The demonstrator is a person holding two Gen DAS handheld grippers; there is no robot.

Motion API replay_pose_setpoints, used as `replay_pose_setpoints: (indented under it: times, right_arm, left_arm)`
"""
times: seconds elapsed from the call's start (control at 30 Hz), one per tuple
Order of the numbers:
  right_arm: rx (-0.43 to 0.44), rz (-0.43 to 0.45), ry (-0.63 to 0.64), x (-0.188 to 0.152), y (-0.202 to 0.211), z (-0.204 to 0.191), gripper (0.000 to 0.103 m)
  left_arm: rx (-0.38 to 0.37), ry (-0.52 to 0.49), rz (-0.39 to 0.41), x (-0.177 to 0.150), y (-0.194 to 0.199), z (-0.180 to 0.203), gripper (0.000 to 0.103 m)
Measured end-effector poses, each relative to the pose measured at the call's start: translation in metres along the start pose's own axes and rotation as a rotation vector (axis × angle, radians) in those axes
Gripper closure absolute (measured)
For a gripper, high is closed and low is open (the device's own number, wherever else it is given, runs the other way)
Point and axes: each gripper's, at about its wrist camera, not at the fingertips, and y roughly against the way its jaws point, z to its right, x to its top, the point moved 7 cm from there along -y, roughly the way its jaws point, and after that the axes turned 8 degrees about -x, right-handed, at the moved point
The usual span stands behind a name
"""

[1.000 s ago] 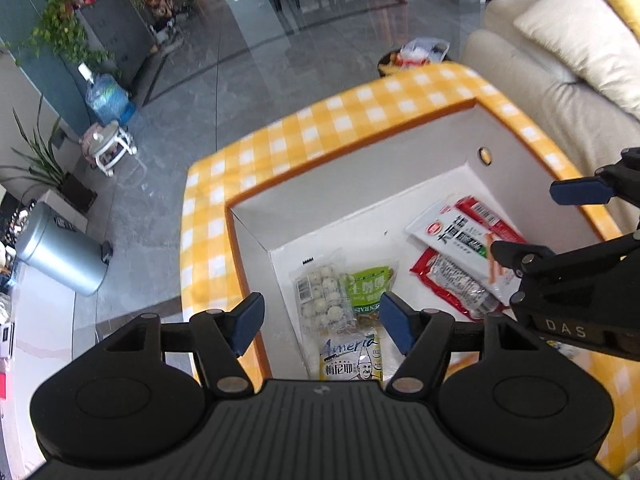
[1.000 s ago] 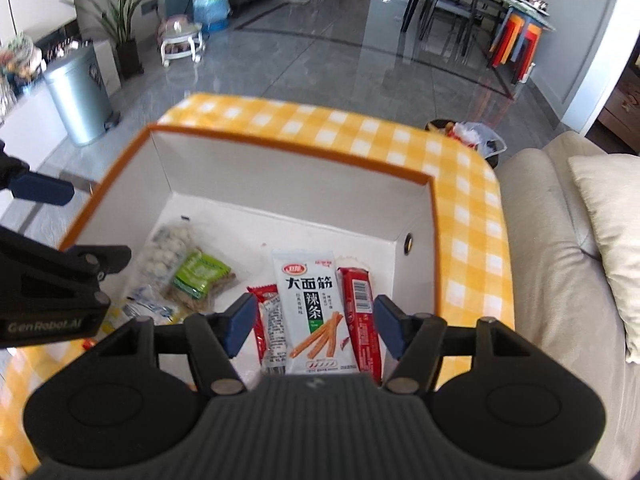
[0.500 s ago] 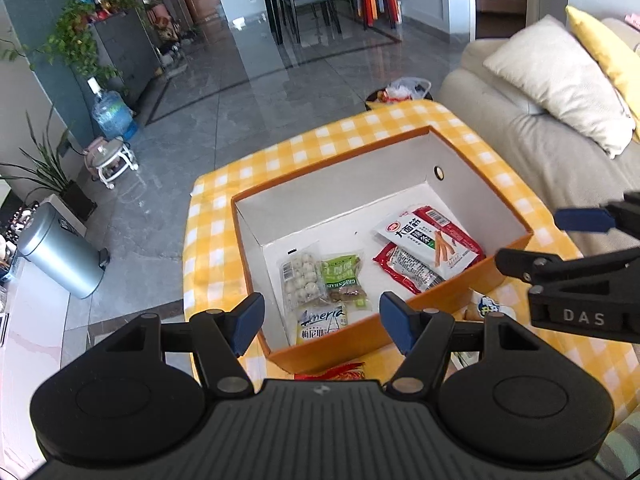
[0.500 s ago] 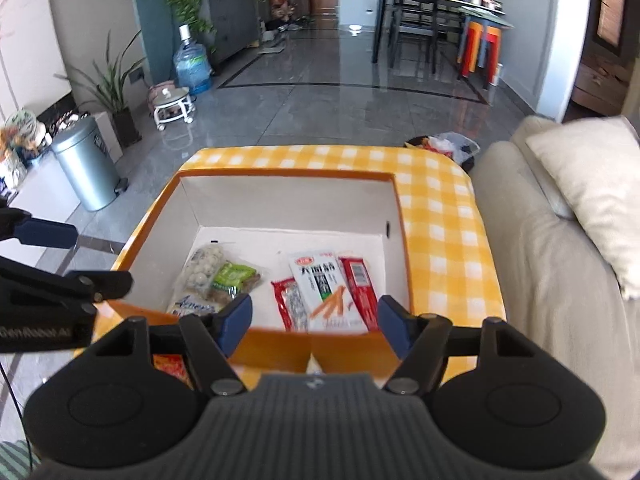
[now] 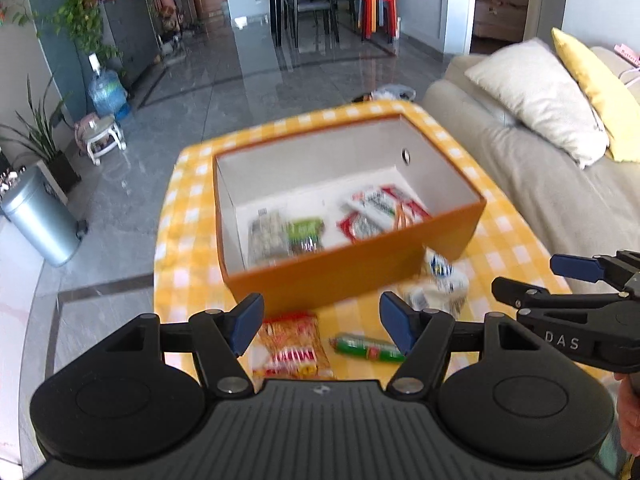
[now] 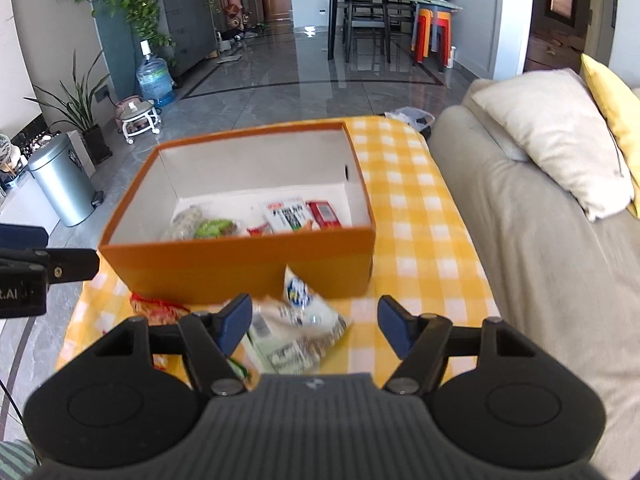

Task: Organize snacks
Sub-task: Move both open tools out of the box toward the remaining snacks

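Left gripper: the black left gripper with blue pads (image 5: 322,328) fills the lower part of the left wrist view; its fingers stand apart and nothing is between the pads.
Right gripper: the black right gripper with blue pads (image 6: 315,328) fills the lower part of the right wrist view; its fingers stand apart, its jaws have just been opening a little, and no pad presses on anything.
Box: an open orange cardboard box with a white inside (image 5: 452,228) sits at the centre of both views on a table under a yellow and white checked cloth (image 6: 416,240).
Snacks in the box: a clear bag of pale round pieces (image 5: 266,236) and a green packet (image 5: 306,234) lie at the lower left of the box floor; a white packet with red print (image 5: 370,206) lies over red packets (image 5: 408,208) toward the right of the box floor.
Snacks on the cloth: a red and yellow packet (image 5: 294,346) lies just in front of the box, low in the left wrist view between the left pads; a green sausage-shaped stick (image 5: 368,348) lies just beside it to the right; a crumpled white packet with blue print (image 6: 300,320) lies in front of the box's near wall, seen between the right pads in the right wrist view.
Surroundings: a beige sofa (image 6: 540,240) with a cream cushion (image 6: 560,136) at the right edge; a silver pedal bin (image 6: 64,180) at the left on the grey tiled floor.
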Motion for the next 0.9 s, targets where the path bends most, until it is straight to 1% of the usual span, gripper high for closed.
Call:
replay_pose_setpoints:
  times: [0.17, 0.33, 0.53, 0.73, 0.77, 0.8, 0.9]
  right_arm:
    - [-0.012, -0.026, -0.013, -0.024, -0.009, 0.001, 0.036]
    - [-0.03, -0.046, -0.011, -0.044, -0.023, -0.001, 0.036]
    - [-0.017, -0.083, 0.022, -0.062, -0.045, -0.015, 0.036]
    - [0.0, -0.087, 0.042, -0.062, -0.06, -0.027, 0.036]
    - [-0.001, -0.086, 0.051, -0.061, -0.064, -0.03, 0.035]
    - [-0.003, -0.082, 0.058, -0.06, -0.066, -0.031, 0.032]
    - [0.003, -0.068, 0.082, -0.055, -0.073, -0.036, 0.029]
  left_arm:
    - [-0.013, 0.023, -0.037, -0.022, -0.011, -0.005, 0.025]
    - [-0.02, 0.052, -0.039, -0.032, -0.019, -0.016, 0.025]
    - [-0.012, 0.095, -0.067, -0.047, -0.039, -0.031, 0.025]
    - [-0.021, 0.152, -0.098, -0.058, -0.057, -0.046, 0.022]
    - [-0.022, 0.153, -0.1, -0.059, -0.059, -0.047, 0.021]
    - [-0.021, 0.153, -0.104, -0.059, -0.062, -0.048, 0.021]
    - [-0.014, 0.157, -0.121, -0.058, -0.071, -0.052, 0.021]
